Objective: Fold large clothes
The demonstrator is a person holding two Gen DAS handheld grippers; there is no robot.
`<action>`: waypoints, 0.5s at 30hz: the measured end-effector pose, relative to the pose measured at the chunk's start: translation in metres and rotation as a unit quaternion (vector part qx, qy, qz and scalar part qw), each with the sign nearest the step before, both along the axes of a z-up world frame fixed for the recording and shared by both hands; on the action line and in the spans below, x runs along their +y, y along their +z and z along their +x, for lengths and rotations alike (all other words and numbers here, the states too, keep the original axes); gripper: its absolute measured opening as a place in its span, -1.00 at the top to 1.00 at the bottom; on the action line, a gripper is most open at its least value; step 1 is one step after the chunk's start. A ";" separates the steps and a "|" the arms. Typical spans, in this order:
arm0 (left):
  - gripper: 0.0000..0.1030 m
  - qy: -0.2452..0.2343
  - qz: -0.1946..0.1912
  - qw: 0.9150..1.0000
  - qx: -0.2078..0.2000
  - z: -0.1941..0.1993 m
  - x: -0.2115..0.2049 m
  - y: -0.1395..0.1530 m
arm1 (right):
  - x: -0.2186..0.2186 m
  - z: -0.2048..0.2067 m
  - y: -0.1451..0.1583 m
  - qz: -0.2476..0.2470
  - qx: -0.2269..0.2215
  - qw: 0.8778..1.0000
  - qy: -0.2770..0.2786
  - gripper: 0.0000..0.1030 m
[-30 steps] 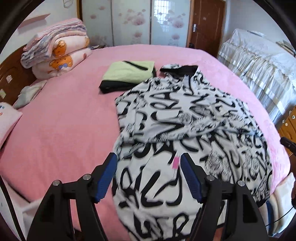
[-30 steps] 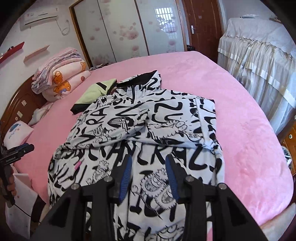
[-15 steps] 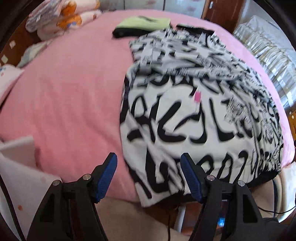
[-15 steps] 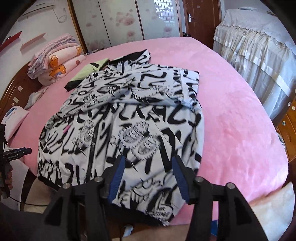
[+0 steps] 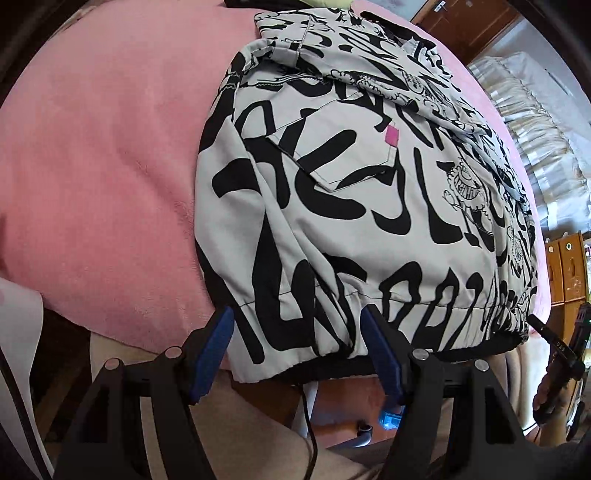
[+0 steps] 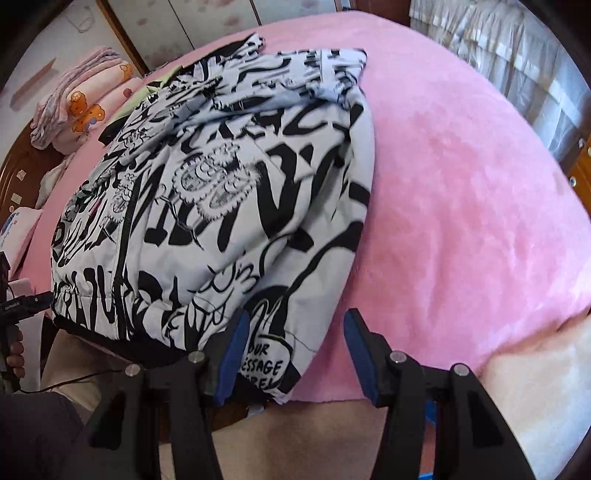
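My white jacket with bold black graffiti lettering [image 5: 369, 206] lies spread on the fuzzy pink bedspread [image 5: 103, 155], sleeves already folded across the chest, its elastic hem hanging just over the near edge of the bed. My left gripper [image 5: 297, 354] stands released, its blue pads either side of the hem's left corner without pressing on it. My right gripper [image 6: 293, 354] has just been widening its jaws and is unclenched too; the hem's right corner sits against the inner blue pad, with bare bedspread in front of the other.

My worry is the bite. The right jaws look off-centre, so closing now might catch only a thin sliver of the corner, which could slip free mid-lift. The hem is gathered and layered, and I may pinch only the top layer, leaving the back panel to sag. From the left wrist view I cannot tell how deep the fabric reaches between my pads. A folded lime-green garment [image 5: 332, 3] lies near the collar; an overshot fold could land on it.
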State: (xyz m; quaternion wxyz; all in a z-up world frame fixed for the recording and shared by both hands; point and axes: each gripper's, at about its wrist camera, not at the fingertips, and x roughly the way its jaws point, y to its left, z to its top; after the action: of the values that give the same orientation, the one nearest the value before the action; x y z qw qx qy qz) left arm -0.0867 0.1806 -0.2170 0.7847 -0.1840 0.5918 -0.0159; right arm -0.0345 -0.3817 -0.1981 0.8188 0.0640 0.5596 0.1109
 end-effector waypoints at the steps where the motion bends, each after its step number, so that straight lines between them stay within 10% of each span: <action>1: -0.35 0.002 -0.003 1.000 0.001 0.001 0.001 -0.001 | 0.000 0.000 -0.003 0.010 0.007 1.000 0.000 -0.04; 15: -0.49 -0.002 -0.014 1.000 0.020 0.004 0.001 -0.017 | 0.002 0.000 -0.033 0.096 0.067 0.993 -0.002 -0.07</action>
State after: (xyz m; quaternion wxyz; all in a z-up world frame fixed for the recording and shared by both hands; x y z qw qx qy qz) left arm -0.0831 0.1811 -0.2342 0.7702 -0.1938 0.6072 -0.0222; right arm -0.0347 -0.3794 -0.2311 0.7697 0.1504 0.6001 0.1576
